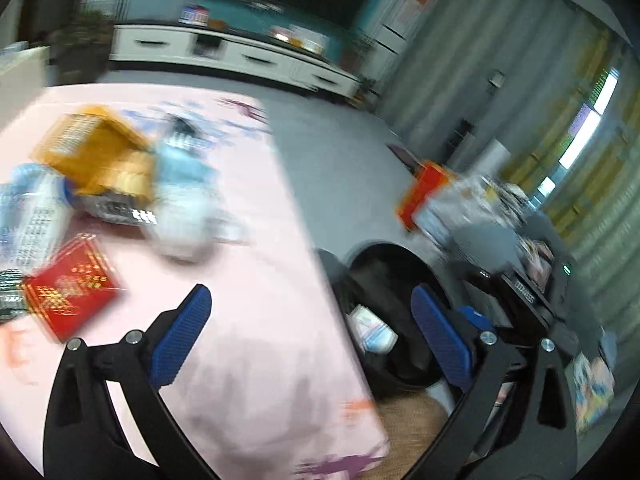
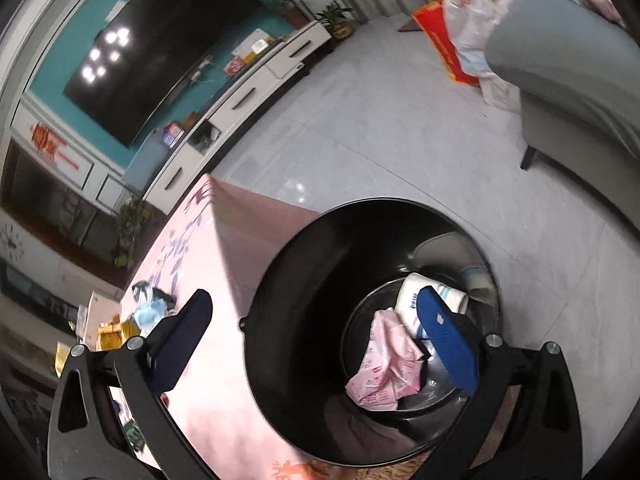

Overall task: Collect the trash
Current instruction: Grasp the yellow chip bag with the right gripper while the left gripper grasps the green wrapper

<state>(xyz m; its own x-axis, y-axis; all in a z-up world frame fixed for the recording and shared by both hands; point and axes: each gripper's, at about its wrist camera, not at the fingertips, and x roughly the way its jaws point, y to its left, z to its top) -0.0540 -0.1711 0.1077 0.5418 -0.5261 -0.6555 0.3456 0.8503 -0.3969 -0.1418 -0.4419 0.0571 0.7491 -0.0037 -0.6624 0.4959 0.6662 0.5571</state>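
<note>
A black round bin [image 2: 280, 280] stands on the floor beside a table with a pink cloth [image 2: 216, 264]. Inside it lie a crumpled pink wrapper [image 2: 384, 368] and a white tub [image 2: 412, 300]. My right gripper [image 2: 316, 328] hangs open over the bin's mouth, nothing between its blue pads. In the blurred left wrist view my left gripper [image 1: 310, 324] is open and empty over the table's edge, with the bin [image 1: 384, 276] to its right. On the pink cloth [image 1: 256, 320] lie a red packet [image 1: 72, 296], a yellow box [image 1: 100, 152], a pale blue-white wrapper [image 1: 184, 208] and other packets.
A white TV cabinet [image 2: 256, 88] with a dark screen [image 2: 168, 44] lines the far wall. A grey sofa [image 2: 568, 64] stands at the right, with a red box [image 2: 444, 40] and white bags [image 2: 472, 20] beside it. Grey tiled floor [image 2: 400, 140] lies between them.
</note>
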